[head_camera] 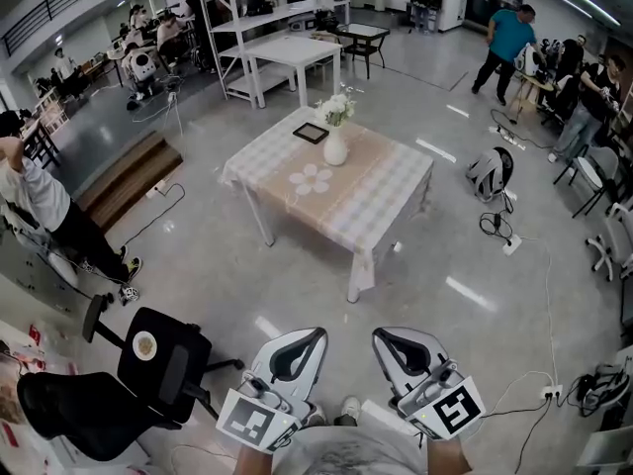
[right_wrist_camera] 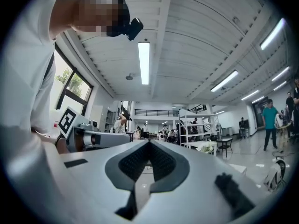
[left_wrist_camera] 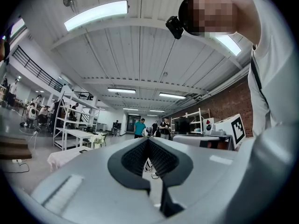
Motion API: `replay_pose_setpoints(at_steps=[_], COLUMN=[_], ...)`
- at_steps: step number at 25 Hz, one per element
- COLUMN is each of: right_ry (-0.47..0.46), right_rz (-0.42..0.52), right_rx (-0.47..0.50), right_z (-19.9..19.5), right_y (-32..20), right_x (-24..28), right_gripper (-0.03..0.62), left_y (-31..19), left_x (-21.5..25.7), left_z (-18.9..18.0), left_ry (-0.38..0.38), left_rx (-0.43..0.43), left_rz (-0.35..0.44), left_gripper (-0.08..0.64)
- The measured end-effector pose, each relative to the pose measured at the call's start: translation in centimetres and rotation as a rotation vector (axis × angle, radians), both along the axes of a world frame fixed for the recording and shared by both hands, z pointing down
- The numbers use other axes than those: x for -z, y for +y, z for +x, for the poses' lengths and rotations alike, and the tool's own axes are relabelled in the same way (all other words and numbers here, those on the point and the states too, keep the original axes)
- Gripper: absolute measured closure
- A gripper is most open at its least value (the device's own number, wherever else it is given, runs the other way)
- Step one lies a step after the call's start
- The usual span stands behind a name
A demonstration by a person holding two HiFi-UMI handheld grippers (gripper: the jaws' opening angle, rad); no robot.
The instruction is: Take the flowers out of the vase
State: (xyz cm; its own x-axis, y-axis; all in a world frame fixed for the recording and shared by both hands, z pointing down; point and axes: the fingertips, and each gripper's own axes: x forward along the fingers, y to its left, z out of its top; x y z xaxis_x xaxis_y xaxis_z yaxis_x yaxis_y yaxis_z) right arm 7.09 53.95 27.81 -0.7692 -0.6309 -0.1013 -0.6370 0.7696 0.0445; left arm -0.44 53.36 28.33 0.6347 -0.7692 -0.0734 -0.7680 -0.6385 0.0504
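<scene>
One rounded white vase [head_camera: 335, 147] of pale flowers [head_camera: 335, 109] is set on a square checked tablecloth [head_camera: 386, 191] at twelve o'clock. The left gripper [head_camera: 315, 336] and right gripper [head_camera: 381, 336] are held closed, empty.

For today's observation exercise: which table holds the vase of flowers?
The cloth-covered table nearest the camera; the white table and dark table stand farther back, without cloths.

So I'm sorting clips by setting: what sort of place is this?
Likely a big open lab or workshop hall, not a home: white shelving racks, a black office chair, and cables trailing over the polished floor.
</scene>
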Motion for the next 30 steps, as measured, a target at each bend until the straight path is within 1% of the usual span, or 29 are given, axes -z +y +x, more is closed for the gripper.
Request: replay_pose_setpoints(at_steps=[4, 7, 12, 16, 19, 23, 30], right_ry=[-0.002, -0.001, 0.004, 0.011, 0.02, 0.025, 0.032], right_rz=[0.006, 0.011, 0.018, 0.014, 0.004, 0.009, -0.009], right_rx=[0.026, 0.037, 0.037, 0.03, 0.02, 0.013, -0.026], right_z=[0.6, 0.8, 0.6, -0.8, -1.8, -3.4, -5.7], right_y=[-0.4, -1.2, -3.1, -5.7, -7.7, -10.4, -14.6], right_x=[0.3, 0.4, 0.3, -0.2, -0.4, -0.3, -1.0], right_gripper=[0.577, 0.577, 0.577, 0.577, 0.577, 0.577, 0.577], left_y=[-0.4, -1.2, -3.1, -5.6, -7.6, -10.4, -14.7], left_x=[0.3, 0.2, 0.2, -0.2, -0.4, -0.3, -1.0], left_z=[0.8, 1.0, 0.7, -0.4, -1.2, -2.7, -4.8], left_ry=[0.01, -0.007, -0.014, -0.023, -0.018, -0.02, -0.017], left_rx=[0.021, 0.034, 0.038, 0.025, 0.01, -0.002, -0.042], left_rz=[-0.002, 0.001, 0.013, 0.015, -0.014, 0.008, -0.005], left_gripper=[0.551, 0.551, 0.551, 0.551, 0.551, 0.551, 0.551])
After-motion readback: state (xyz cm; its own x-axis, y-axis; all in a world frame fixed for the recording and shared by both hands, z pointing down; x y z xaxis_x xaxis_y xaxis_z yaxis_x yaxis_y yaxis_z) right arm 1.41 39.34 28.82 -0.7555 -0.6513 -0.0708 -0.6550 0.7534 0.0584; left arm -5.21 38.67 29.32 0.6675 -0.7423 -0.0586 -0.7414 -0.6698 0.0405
